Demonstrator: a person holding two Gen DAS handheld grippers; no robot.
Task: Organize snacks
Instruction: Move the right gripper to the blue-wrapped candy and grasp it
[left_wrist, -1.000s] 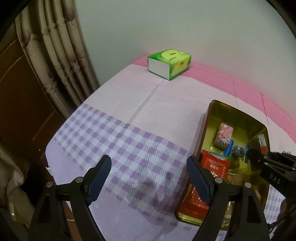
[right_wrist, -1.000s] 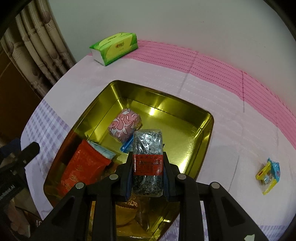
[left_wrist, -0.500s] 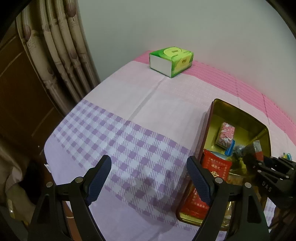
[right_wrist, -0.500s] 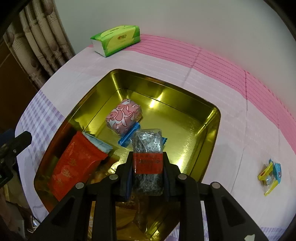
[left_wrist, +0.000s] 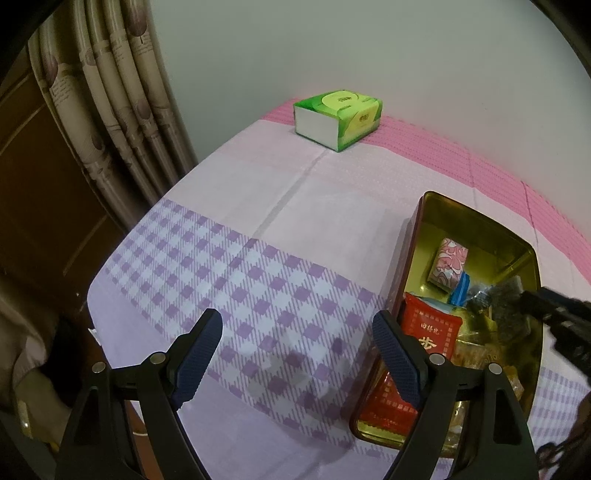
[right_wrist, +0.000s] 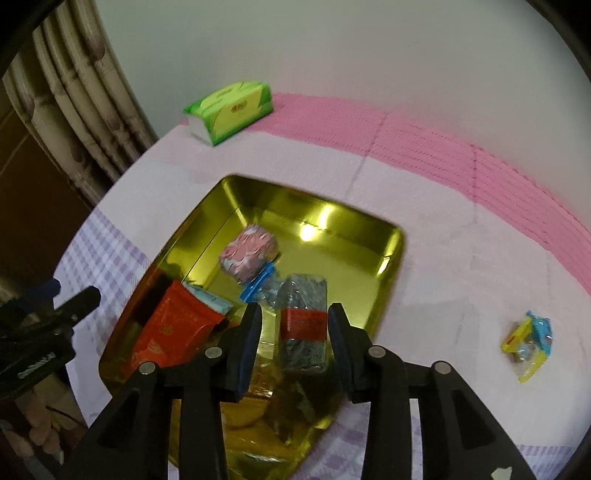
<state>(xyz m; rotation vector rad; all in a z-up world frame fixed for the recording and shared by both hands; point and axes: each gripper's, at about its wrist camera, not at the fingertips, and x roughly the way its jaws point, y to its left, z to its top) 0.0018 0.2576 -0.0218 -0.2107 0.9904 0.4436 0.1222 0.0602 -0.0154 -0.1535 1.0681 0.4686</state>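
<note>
I am at the release step: my right tongs (right_wrist: 294, 328) have just been opening, pads now clear of the dark seaweed packet (right_wrist: 303, 326) lying between them in the gold tin (right_wrist: 384, 273). Its long axis runs away from me toward the far wall. My left tongs (left_wrist: 297, 352) hang wide open and empty over the checked cloth (left_wrist: 229, 280). Next I judge I should lift clear and go for the yellow-and-blue candy (right_wrist: 529, 341), alone on the cloth beside the tin.

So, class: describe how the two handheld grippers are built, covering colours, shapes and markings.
Both are matte black with angular, triangular-cutout arms and round silver pivot pins. The left gripper has dark blue, cross-hatched pads; the right gripper has blue-edged dark pads. White lettering marks each body, unreadable here.
</note>
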